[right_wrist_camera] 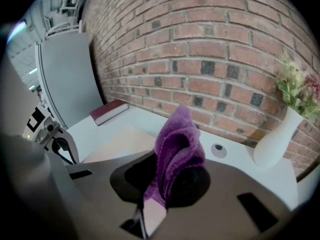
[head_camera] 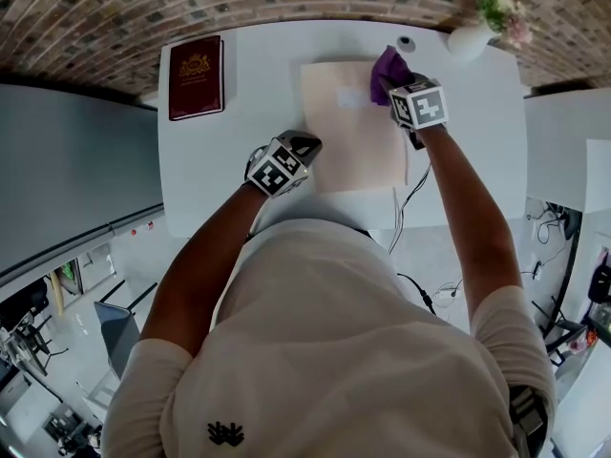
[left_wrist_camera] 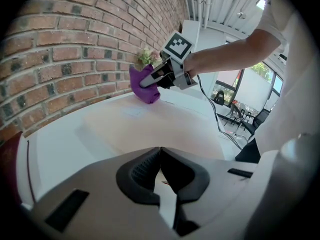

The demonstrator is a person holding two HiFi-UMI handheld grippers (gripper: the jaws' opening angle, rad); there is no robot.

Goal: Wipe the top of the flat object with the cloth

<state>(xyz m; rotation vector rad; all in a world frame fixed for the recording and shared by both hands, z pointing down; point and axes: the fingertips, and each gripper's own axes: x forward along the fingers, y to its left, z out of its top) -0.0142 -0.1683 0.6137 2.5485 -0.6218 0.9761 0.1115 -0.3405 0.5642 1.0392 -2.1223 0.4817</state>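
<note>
Right gripper view: claw [right_wrist_camera: 167, 178] pinches folded, fuzzy purple cloth [right_wrist_camera: 179, 143].

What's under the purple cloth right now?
Beneath the purple cloth, clamped in the right gripper, lies the far right corner of the beige flat sheet on the white table. The cloth hides whether they touch.

The book [head_camera: 196, 76] lies left of the flat object [head_camera: 349, 151], the vase [head_camera: 468, 41] far right.

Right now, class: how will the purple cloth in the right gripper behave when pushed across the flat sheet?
Probably floppy: the purple cloth bunches in folds in the right gripper. Likely light, and its fuzzy pile should drag rather than slide.
</note>
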